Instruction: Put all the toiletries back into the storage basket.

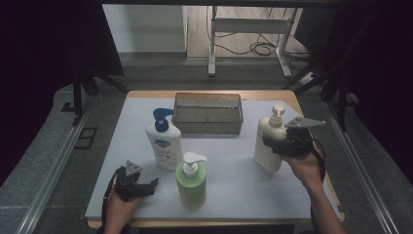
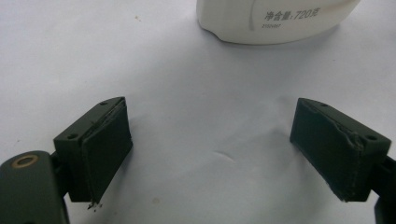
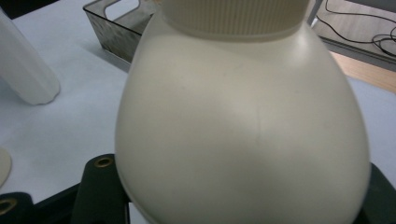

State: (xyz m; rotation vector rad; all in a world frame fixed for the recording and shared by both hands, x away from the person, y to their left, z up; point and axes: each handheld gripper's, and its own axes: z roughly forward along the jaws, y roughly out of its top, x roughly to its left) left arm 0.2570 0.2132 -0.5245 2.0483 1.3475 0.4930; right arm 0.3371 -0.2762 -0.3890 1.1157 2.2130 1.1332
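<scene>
The right claw (image 1: 272,142) squeezes the cream bottle (image 1: 269,146) halfway shut, and the smooth bottle could slip out sideways.

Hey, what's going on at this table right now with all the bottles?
A person works with a gripper in each hand. The right gripper is clamped on a cream pump bottle at the right of the table, near a grey tray at the back. The left gripper rests open near the front edge, holding nothing. A white bottle with a blue pump and a green pump bottle stand in the middle.
</scene>
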